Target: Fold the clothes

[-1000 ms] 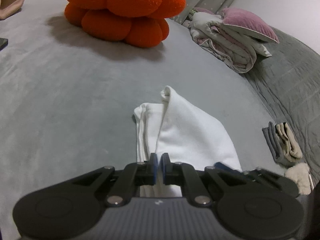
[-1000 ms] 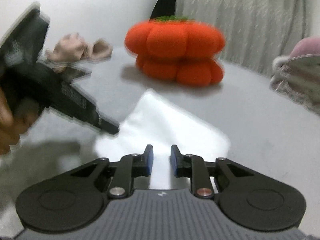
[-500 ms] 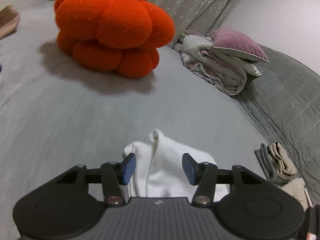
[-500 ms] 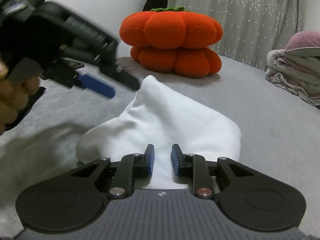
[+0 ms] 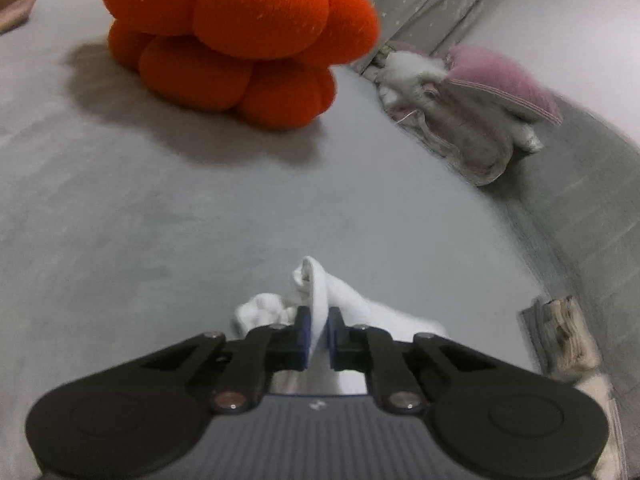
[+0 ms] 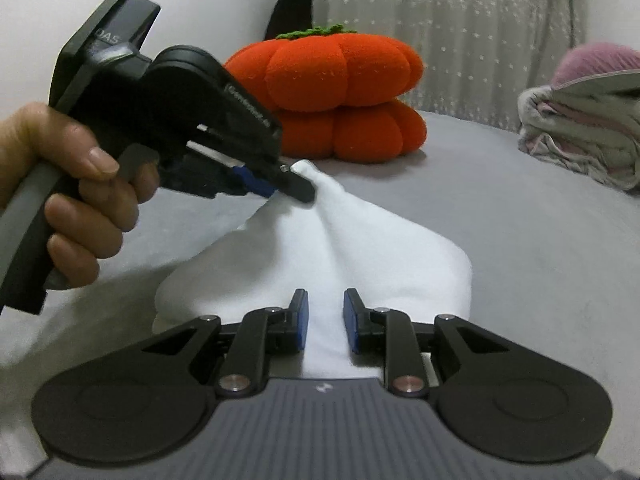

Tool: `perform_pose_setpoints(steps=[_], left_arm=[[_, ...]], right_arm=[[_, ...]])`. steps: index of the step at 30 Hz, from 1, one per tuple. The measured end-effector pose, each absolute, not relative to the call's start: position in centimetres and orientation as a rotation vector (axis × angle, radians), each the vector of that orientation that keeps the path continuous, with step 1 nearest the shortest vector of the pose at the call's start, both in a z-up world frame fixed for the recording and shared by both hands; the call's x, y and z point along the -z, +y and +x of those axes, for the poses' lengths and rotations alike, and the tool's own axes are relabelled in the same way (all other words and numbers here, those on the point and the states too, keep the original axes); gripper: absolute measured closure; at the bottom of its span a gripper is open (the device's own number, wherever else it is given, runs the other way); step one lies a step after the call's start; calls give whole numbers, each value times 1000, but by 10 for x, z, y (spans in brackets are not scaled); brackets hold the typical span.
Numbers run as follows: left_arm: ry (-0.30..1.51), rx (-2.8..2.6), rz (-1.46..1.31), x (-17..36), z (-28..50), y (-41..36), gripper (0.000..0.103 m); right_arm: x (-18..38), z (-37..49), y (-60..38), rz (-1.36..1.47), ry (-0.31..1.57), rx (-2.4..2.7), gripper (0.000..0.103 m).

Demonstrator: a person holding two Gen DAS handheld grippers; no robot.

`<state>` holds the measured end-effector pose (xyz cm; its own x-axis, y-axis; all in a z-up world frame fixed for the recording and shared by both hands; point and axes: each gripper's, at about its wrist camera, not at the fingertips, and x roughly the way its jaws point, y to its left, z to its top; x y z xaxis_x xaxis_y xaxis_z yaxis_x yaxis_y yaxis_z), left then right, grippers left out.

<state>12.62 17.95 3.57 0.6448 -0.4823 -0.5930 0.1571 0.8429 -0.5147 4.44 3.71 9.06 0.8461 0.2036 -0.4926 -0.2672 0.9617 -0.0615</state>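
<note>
A white garment (image 5: 360,312) lies on the grey bed (image 5: 160,208). My left gripper (image 5: 319,332) is shut on its far corner, and a peak of cloth sticks up past the pads. In the right wrist view a hand (image 6: 80,200) holds the left gripper (image 6: 296,186), which pinches the tip of the garment (image 6: 360,248) and lifts it into a tent. My right gripper (image 6: 325,312) is at the near edge, its blue pads narrowly apart with a thick fold of the white cloth between them.
An orange pumpkin cushion (image 5: 240,40) (image 6: 340,92) sits beyond the garment. A pile of blankets with a pink pillow (image 5: 472,120) (image 6: 580,132) lies at the right. A small stack of folded clothes (image 5: 564,336) rests near the right edge of the bed.
The left gripper let go, opened, moved forward to the garment's far corner, and has shut on it, lifting the corner. The right gripper has kept its hold at the near edge.
</note>
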Motion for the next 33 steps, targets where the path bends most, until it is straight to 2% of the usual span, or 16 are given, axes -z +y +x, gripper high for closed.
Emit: perform_pose_setpoints(steps=[9, 12, 13, 20, 22, 25, 26, 29, 30, 31, 33], left_arm=[[745, 298, -387, -52, 110, 188, 92], [729, 270, -369, -60, 103, 193, 63], [723, 261, -363, -63, 101, 194, 61], [585, 464, -263, -89, 64, 169, 64], [629, 513, -210, -78, 64, 149, 70], [757, 456, -124, -49, 77, 134, 90], [792, 414, -125, -40, 82, 136, 100], [800, 412, -145, -36, 83, 145, 100], [791, 407, -110, -37, 81, 143, 100], [780, 399, -66, -37, 77, 138, 100], [768, 386, -14, -38, 72, 132, 100]], right_arm=[[-86, 45, 43, -131, 534, -232, 77], [-84, 44, 45, -139, 528, -224, 77], [-84, 43, 45, -138, 527, -221, 77], [-83, 43, 47, -147, 523, -219, 77], [-82, 43, 49, -160, 521, -216, 77], [-82, 43, 50, -177, 517, -219, 77], [-82, 43, 49, -181, 517, -225, 77], [-86, 41, 40, -168, 511, -254, 77], [-90, 38, 35, -151, 512, -257, 79], [-92, 35, 31, -137, 517, -251, 89], [-97, 30, 21, -109, 527, -240, 89]])
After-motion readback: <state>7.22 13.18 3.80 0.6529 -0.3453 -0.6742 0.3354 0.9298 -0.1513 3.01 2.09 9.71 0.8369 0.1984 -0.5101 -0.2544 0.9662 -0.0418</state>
